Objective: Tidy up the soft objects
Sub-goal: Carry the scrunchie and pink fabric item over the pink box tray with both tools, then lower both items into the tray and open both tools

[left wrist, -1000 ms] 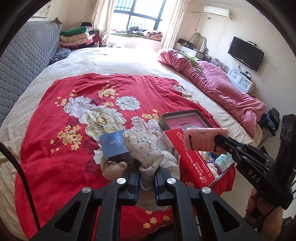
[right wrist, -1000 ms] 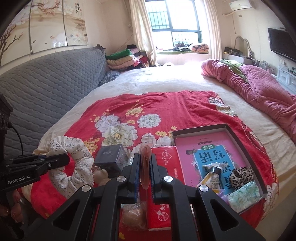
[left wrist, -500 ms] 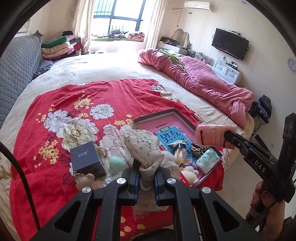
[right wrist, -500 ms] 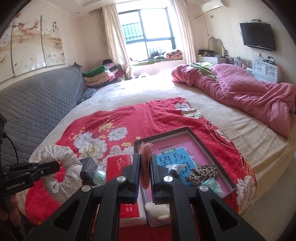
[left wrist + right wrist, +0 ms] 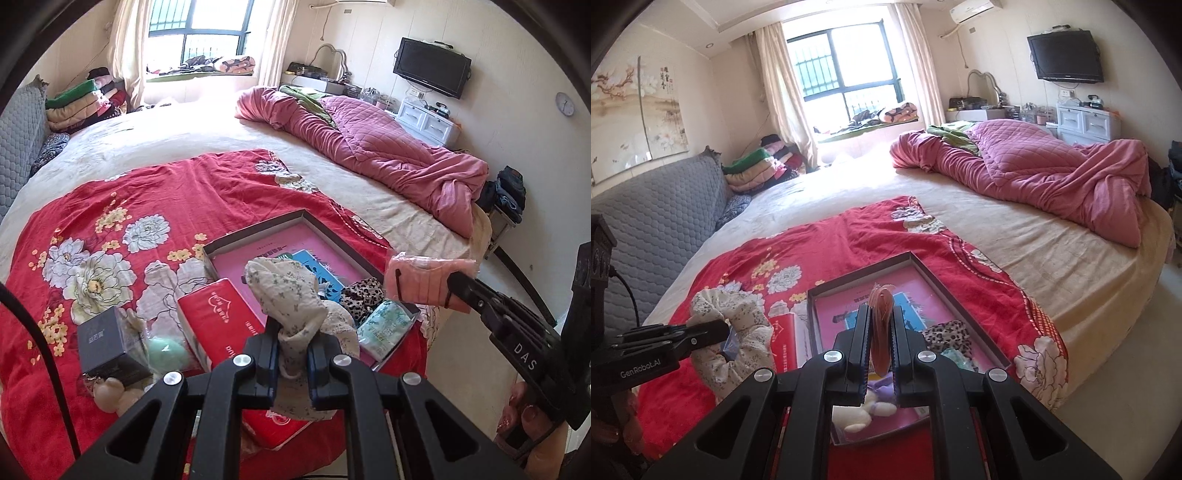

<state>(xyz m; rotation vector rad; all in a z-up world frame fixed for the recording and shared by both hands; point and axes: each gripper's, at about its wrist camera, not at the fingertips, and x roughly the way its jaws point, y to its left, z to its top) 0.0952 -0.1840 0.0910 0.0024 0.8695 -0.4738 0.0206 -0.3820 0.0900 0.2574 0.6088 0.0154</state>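
We clench the left hand-held gripper point(image 5: 291, 354) on a floral scrunchie point(image 5: 286, 291) and the right hand-held gripper point(image 5: 880, 328) on a pink pouch point(image 5: 428, 282), both held above the shallow box point(image 5: 955, 295) near the bed's foot edge. In the box lie a pink booklet point(image 5: 923, 291), a leopard scrunchie point(image 5: 947, 332), a tissue pack point(image 5: 384, 325) and a white plush point(image 5: 864, 413).
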